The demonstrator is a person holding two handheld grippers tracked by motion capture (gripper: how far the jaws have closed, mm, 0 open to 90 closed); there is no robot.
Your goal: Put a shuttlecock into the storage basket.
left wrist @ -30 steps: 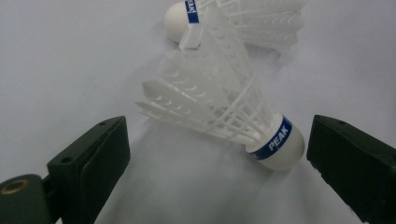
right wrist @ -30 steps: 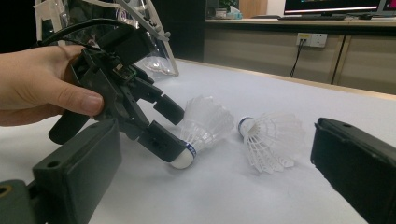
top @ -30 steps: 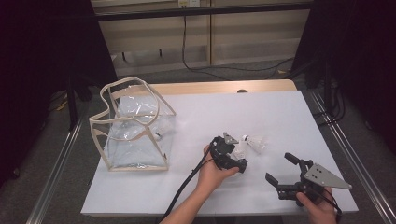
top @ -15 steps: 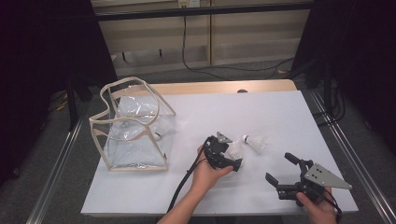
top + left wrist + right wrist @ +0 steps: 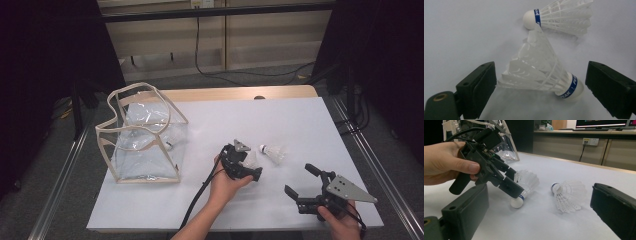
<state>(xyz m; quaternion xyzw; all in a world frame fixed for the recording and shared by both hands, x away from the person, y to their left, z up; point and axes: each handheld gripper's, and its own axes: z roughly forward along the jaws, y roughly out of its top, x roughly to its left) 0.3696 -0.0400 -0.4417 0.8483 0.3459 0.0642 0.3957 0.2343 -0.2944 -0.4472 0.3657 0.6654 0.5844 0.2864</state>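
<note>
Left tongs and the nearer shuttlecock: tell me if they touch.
Apart. The left gripper view shows the left tongs open, table visible between each jaw and the nearer shuttlecock.

Far shuttlecock (image 5: 564, 16) feathers cropped, top edge.

White table (image 5: 300, 125), clear bag (image 5: 145, 140) at left, 2 shuttlecocks (image 5: 272, 153) near centre

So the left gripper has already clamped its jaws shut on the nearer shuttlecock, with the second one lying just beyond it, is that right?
Not quite. In the left gripper view the left gripper has its jaws open on either side of the nearer shuttlecock, not clamped on it. The second shuttlecock does lie just beyond it.
</note>
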